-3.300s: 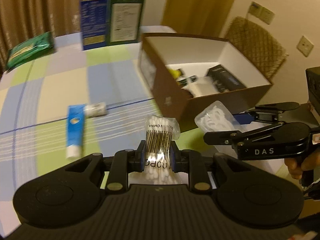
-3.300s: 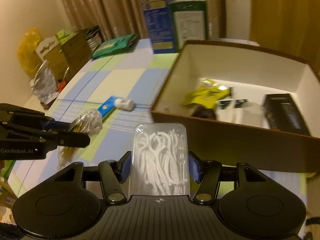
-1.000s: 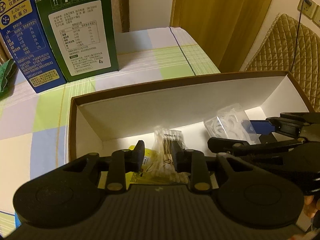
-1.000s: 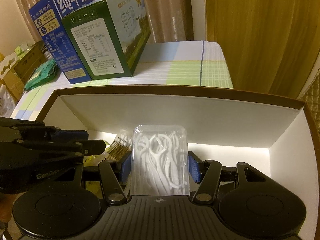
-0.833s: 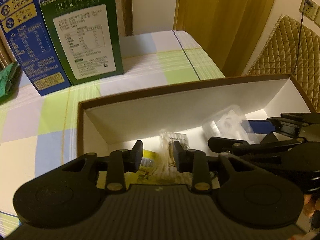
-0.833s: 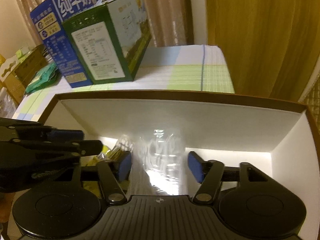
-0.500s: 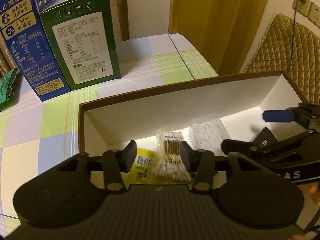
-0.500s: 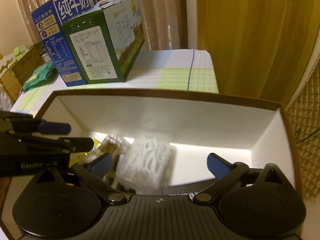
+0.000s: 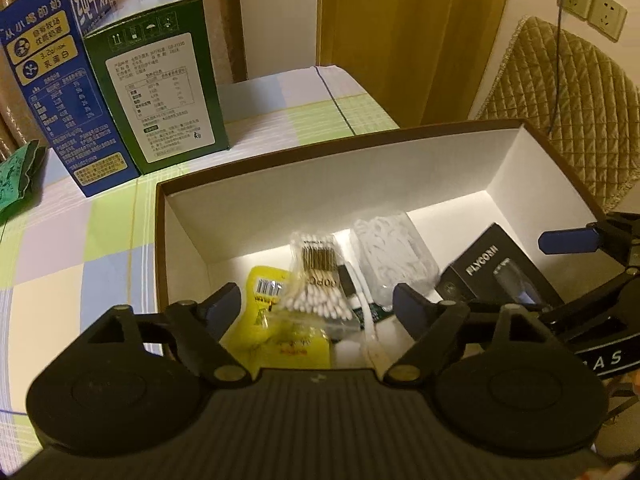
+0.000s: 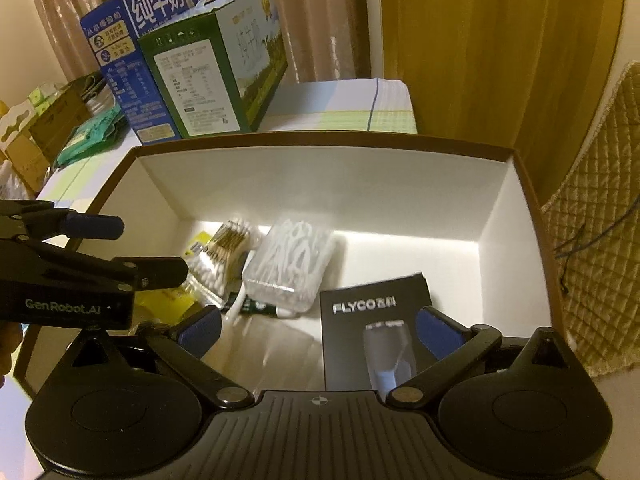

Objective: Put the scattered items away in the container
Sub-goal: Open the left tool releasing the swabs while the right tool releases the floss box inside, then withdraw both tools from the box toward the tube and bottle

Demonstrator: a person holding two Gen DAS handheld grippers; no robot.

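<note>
The brown cardboard box [image 9: 280, 160] [image 10: 320, 140] with white inner walls holds a bag of cotton swabs [image 9: 316, 280] [image 10: 224, 252], a clear case of floss picks [image 9: 390, 256] [image 10: 292, 264], a yellow packet [image 9: 264, 312] and a black FLYCO box [image 9: 500, 276] [image 10: 376, 320]. My left gripper [image 9: 316, 306] hangs above the swab bag with its jaws opening; the bag lies free below them. My right gripper [image 10: 316, 326] stands wide open over the box, nothing between its fingers. Each gripper shows at the other view's edge.
A blue milk carton [image 9: 52, 80] [image 10: 128, 60] and a green one [image 9: 160, 88] [image 10: 216, 68] stand on the checked tablecloth [image 9: 80, 240] behind the box. A green pack [image 9: 16, 176] lies far left. A quilted chair back [image 9: 560, 100] stands right of the box.
Both grippers let go: the swab bag and the floss pick case dropped into the box. Both grippers opened and drew back and up a little.
</note>
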